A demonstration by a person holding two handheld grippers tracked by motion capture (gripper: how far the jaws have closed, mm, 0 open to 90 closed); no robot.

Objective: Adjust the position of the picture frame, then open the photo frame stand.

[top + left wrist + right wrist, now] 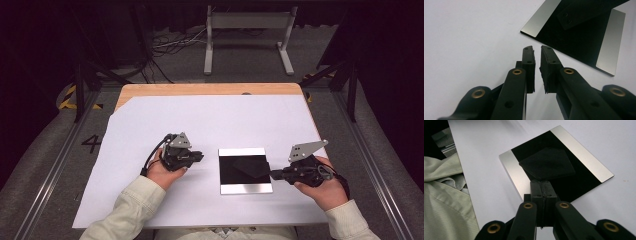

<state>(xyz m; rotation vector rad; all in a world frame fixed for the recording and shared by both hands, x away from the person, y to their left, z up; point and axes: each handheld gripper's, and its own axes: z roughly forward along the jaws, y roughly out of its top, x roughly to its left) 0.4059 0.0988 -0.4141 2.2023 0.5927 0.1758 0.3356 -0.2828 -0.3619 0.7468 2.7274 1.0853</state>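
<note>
A square plate (245,189) with silver bands and a glossy black middle lies flat on the white sheet, between my two hands. My right gripper (272,174) sits at its right edge, shut on a corner of a thin black flat piece (252,169) that reaches out over the plate's middle. In the right gripper view the jaws of that gripper (541,182) are pressed together at the piece (547,165), over the plate (584,157). The piece has two small holes at its far end (579,12). My left gripper (200,157) rests left of the plate (609,42). Its jaws (536,48) stand slightly apart, holding nothing.
The white sheet (200,115) covers most of a wooden table (200,89), whose far strip shows bare. Beyond the table stand a metal frame (247,22) and loose cables on the floor. A pale sleeve (441,195) lies near the sheet's front edge.
</note>
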